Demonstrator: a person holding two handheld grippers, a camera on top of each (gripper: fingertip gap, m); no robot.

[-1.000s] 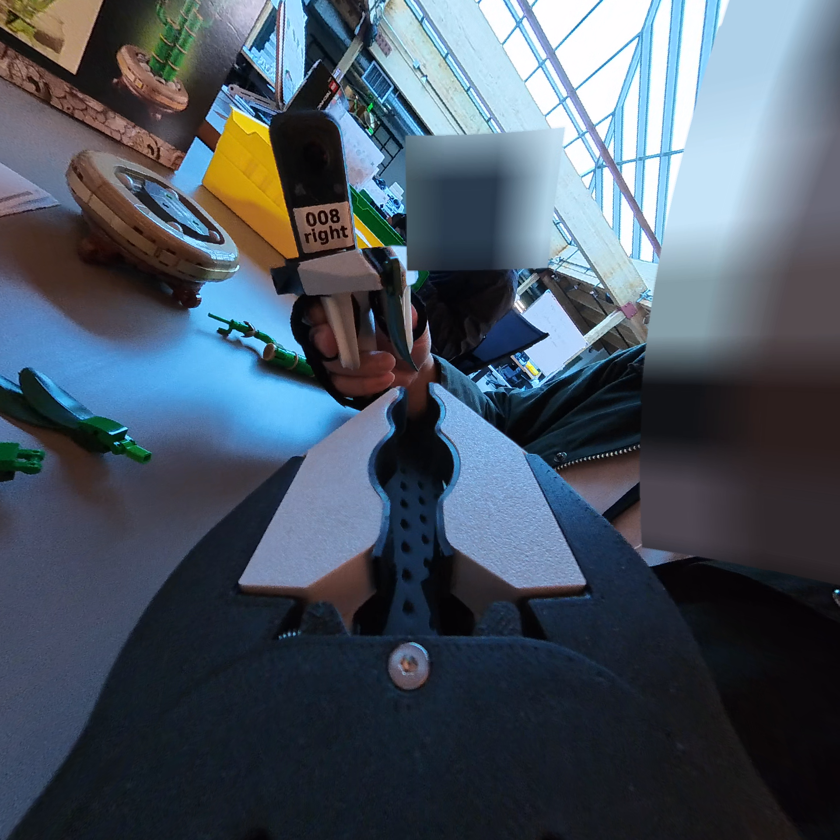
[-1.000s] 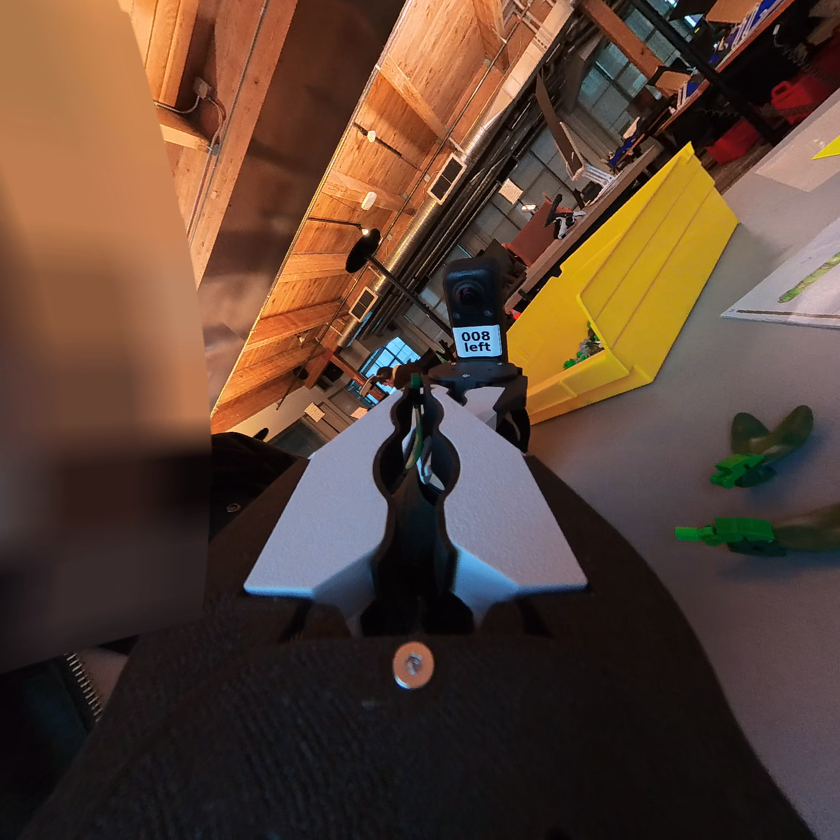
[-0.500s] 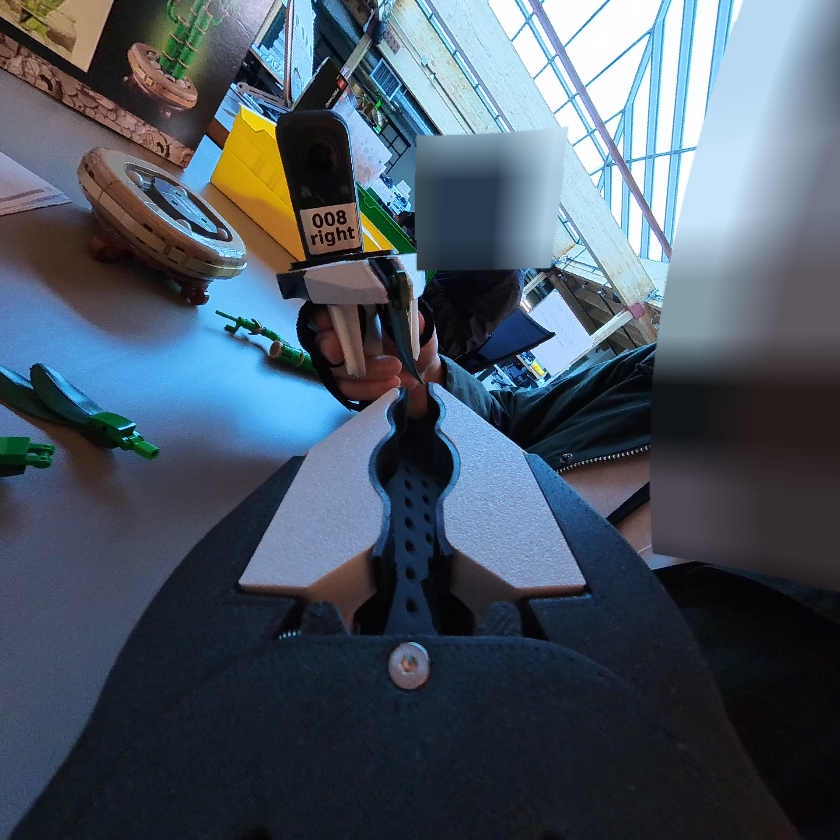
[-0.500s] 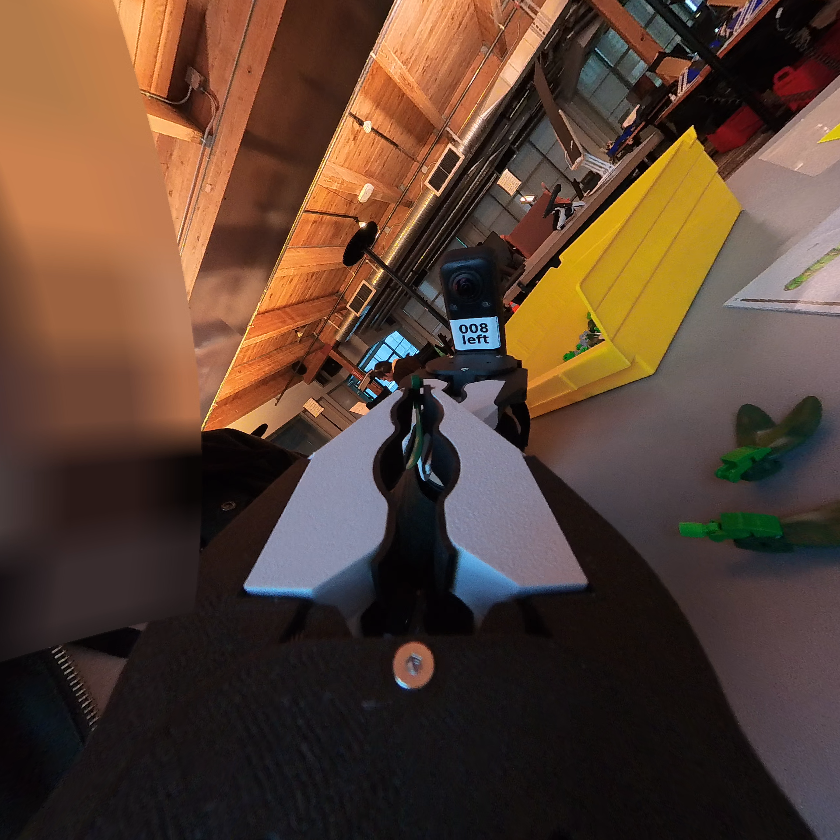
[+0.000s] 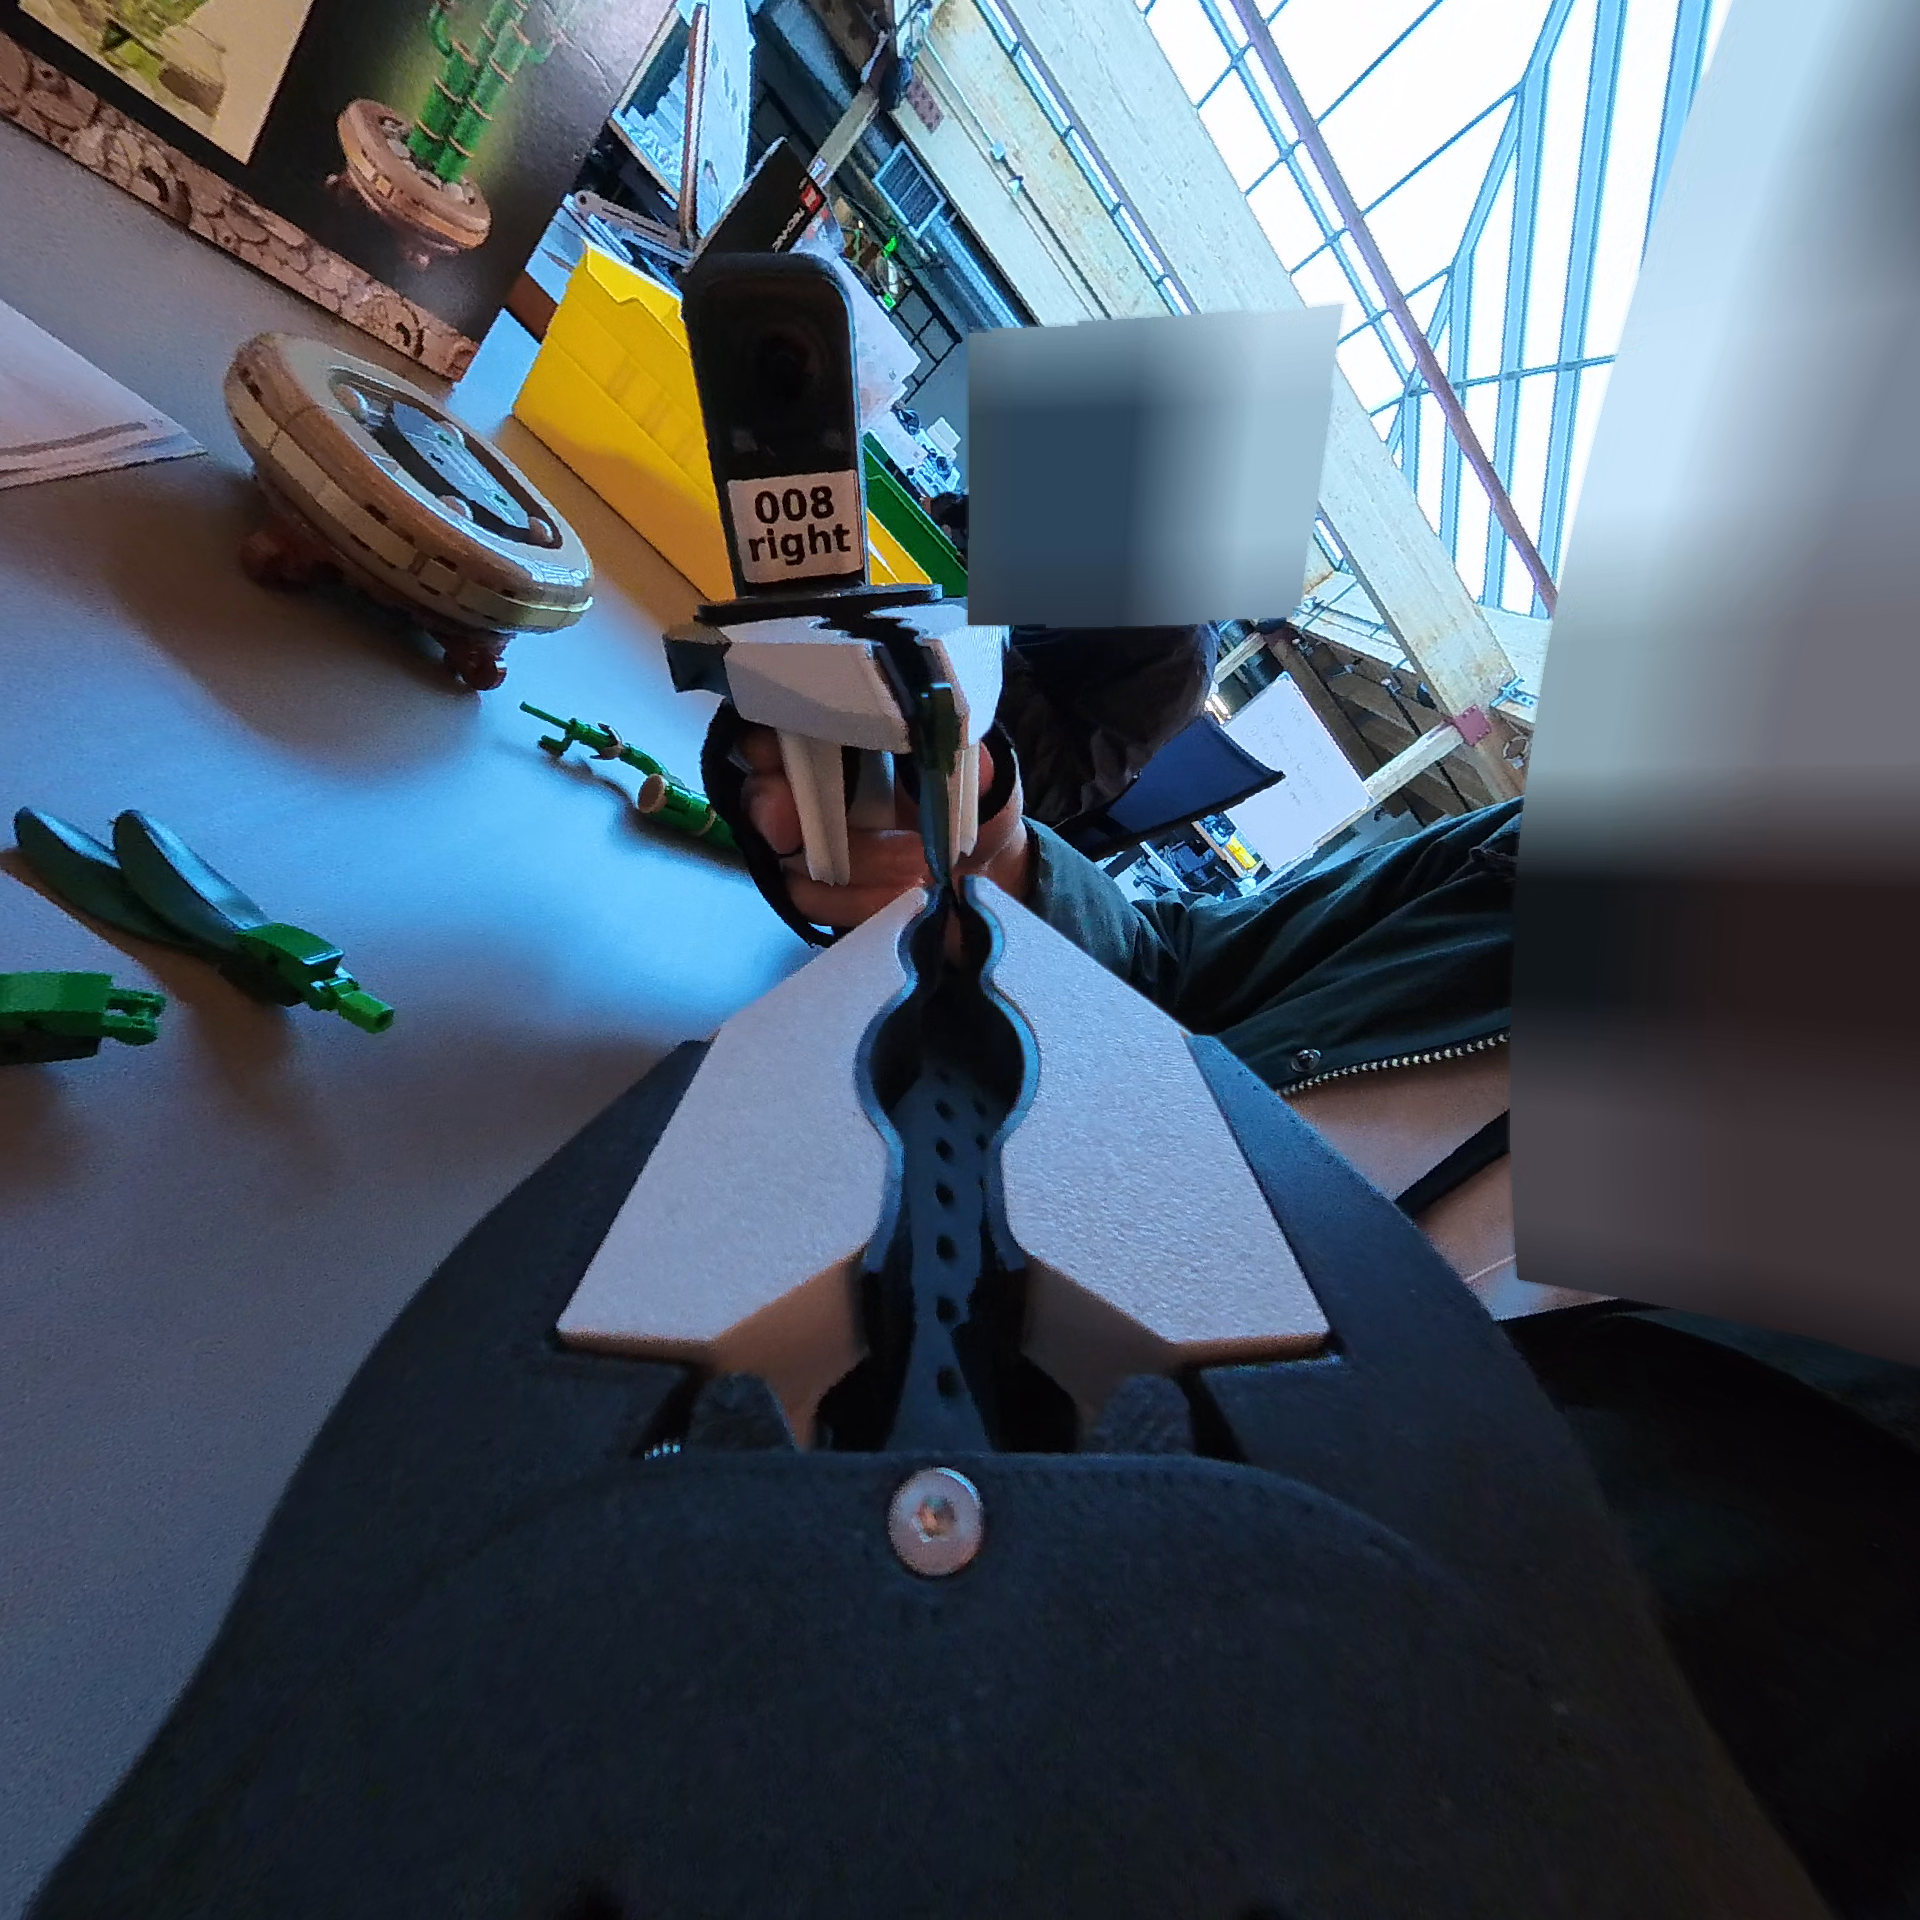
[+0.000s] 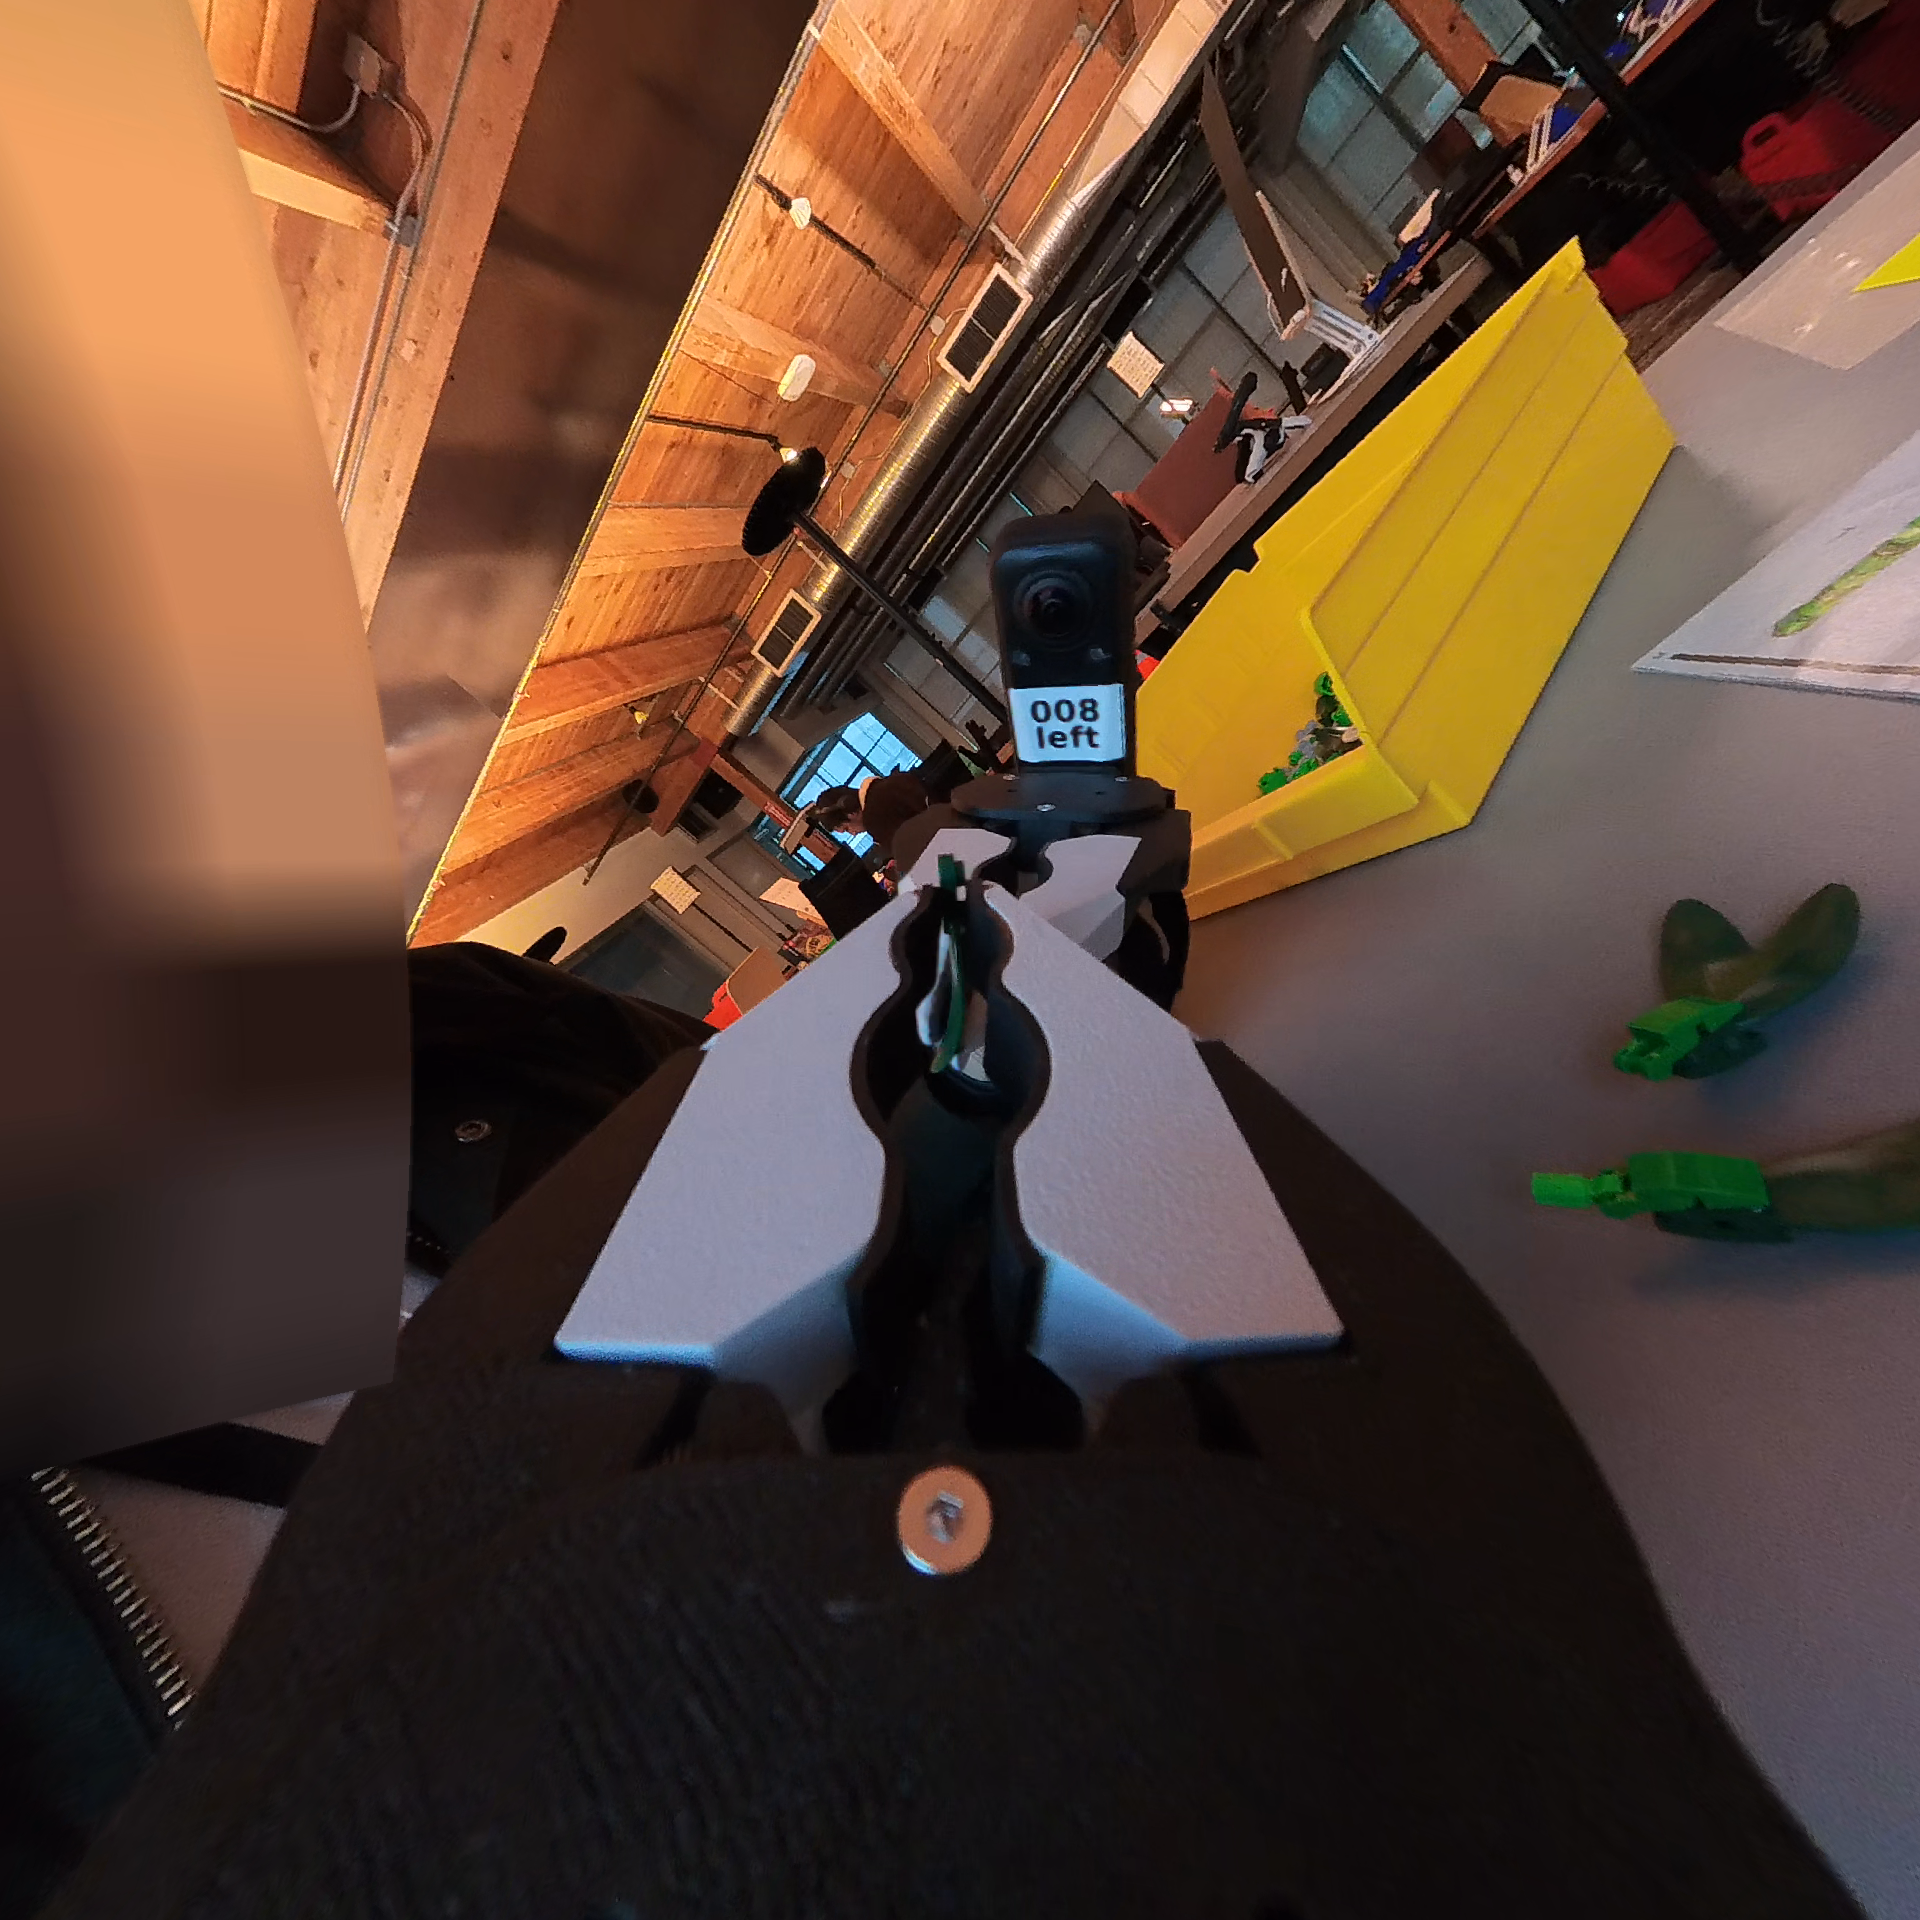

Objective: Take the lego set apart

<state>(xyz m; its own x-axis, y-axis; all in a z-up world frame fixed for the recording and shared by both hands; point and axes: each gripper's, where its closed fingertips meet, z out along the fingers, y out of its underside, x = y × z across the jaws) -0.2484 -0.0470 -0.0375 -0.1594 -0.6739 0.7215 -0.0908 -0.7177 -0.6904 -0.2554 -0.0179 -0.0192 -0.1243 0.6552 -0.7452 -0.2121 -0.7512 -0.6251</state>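
Round base (image 5: 405, 499) sat on the table (image 5: 312, 1195) with the bin (image 5: 613, 416) behind it, leaf pieces (image 5: 208, 925) nearer, stem piece (image 5: 634, 769) between.

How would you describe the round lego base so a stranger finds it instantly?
Start at the yellow bin on the grey table. Just left of it sits the round lego base, a tan disc with a dark centre on small brown feet. Its neighbours are all loose green pieces.

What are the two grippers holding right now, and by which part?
Both hold one dark green leaf piece between them. The right gripper is shut on its upper end; the left gripper pinches its lower tip. Nothing else is held.
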